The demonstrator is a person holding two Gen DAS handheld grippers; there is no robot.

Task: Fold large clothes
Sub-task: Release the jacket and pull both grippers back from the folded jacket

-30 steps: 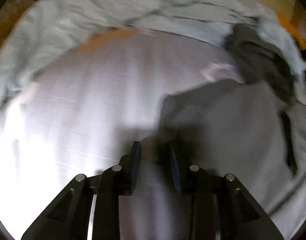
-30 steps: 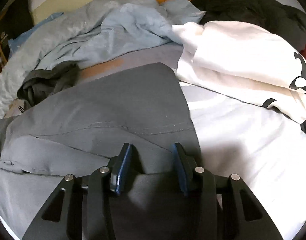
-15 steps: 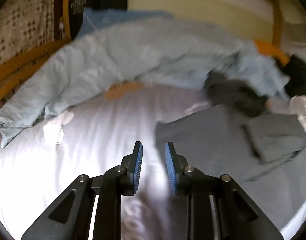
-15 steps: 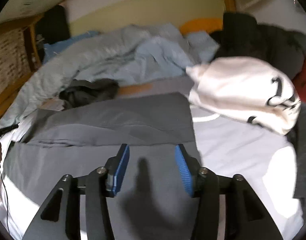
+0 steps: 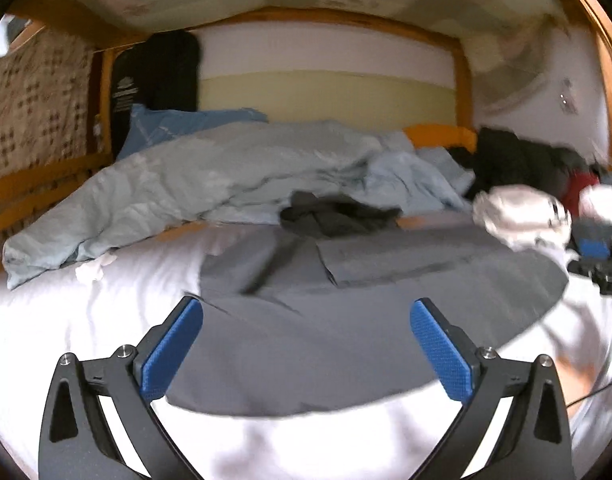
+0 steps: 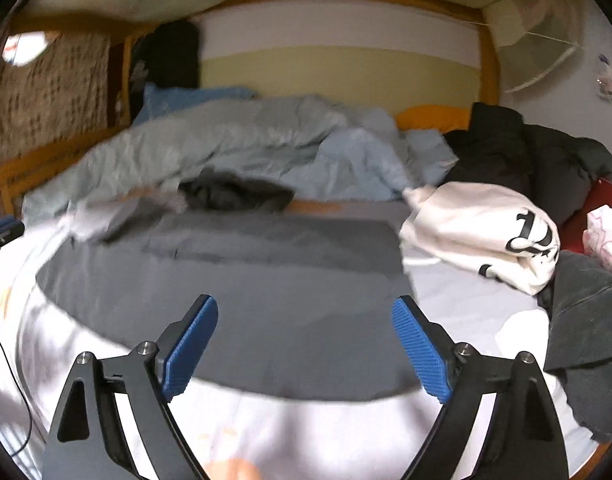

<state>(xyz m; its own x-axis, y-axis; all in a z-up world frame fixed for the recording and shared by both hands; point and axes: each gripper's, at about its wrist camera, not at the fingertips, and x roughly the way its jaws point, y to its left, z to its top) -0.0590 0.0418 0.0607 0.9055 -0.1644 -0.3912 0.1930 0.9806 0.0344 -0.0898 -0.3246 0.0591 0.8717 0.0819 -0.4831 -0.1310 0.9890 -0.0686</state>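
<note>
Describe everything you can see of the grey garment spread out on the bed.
The grey garment is plain, thin-looking woven fabric, lying flat on the white sheet. A flap is folded over along its far side, leaving a doubled, darker band. Its near edge looks smooth and curved through the fisheye. A crumpled dark garment sits at its far edge. Neither hand-held gripper touches it.
</note>
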